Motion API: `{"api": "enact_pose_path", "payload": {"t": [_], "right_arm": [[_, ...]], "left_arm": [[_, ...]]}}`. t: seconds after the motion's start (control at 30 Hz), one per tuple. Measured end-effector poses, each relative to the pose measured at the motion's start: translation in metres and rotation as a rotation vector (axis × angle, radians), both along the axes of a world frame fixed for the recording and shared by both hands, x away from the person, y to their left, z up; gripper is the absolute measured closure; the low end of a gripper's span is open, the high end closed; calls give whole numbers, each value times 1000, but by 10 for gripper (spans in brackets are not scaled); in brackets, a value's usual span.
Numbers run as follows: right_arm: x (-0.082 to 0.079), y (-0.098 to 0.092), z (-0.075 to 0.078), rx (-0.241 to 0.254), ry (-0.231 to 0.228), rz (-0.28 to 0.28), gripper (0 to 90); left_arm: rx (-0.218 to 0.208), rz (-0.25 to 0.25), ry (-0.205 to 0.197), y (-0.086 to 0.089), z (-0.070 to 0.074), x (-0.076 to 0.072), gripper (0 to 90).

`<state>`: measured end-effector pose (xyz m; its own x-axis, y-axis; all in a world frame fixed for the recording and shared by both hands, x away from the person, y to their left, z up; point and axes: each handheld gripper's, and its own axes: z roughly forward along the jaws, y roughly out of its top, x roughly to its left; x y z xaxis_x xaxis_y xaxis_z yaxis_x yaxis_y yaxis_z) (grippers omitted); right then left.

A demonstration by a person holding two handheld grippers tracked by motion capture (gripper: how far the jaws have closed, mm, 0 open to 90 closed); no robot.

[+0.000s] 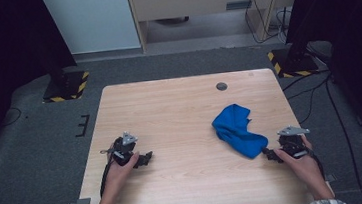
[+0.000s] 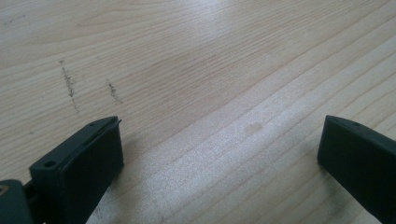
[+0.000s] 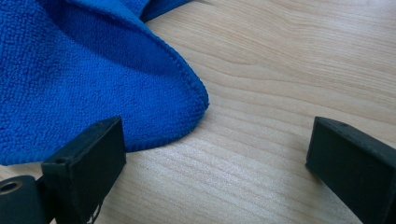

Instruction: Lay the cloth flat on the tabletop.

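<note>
On the right half of the wooden table (image 1: 179, 107) lies a crumpled blue cloth (image 1: 236, 129). Its rounded corner is just before the right gripper (image 3: 215, 154), whose jaws stand wide open and hold nothing. To grip well, I think it should slide low so one jaw goes under the hem. The left gripper (image 2: 219, 149) is also open and empty, well apart from the cloth.

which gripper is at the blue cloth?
The right gripper: its open jaws sit at the near corner of the crumpled blue microfibre cloth. The left gripper, also open, is over bare wooden table.
</note>
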<state>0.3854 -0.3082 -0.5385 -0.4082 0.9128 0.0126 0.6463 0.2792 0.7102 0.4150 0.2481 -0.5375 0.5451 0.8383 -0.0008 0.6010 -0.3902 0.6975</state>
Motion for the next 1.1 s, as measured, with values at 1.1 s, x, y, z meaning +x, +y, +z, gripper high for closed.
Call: {"api": "enact_pose_path", "payload": {"t": [1.1], "right_arm": [[4,25,23,42,-78,83,250]], "left_arm": [[0,0,0,0,0,0,0]]}}
